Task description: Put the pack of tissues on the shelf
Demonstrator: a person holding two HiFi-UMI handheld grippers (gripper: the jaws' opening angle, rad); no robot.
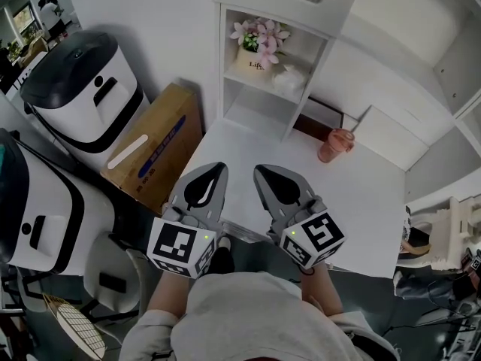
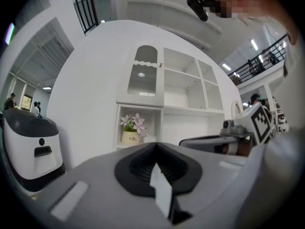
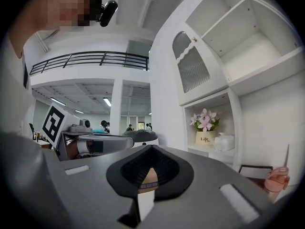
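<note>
**White pack already on the shelf: hold both grippers back**

White and soft-looking, the pack (image 1: 289, 79) lies in the lower cubby of the shelf (image 1: 225, 59), just beside the flower pot (image 1: 250, 60) and apart from both of your tools. By the look of it the placing is done, so what remains is a clean rest.

Your left gripper (image 1: 219, 166) has its jaws pressed together with nothing between them. Your right gripper (image 1: 260, 171) is the same, closed and empty (the brown patch seen through its jaw window is only the cardboard box (image 1: 154, 153) behind). Both hover over the near edge of the table (image 1: 361, 201), well short of the shelf.

Keep them there, side by side and level. If the pack seems too near the cubby's front, nudge it with closed tips rather than regripping. Approach from the left of the pink cup (image 1: 334, 146), which stands between you and the shelf's right side and would likely tip easily.
</note>
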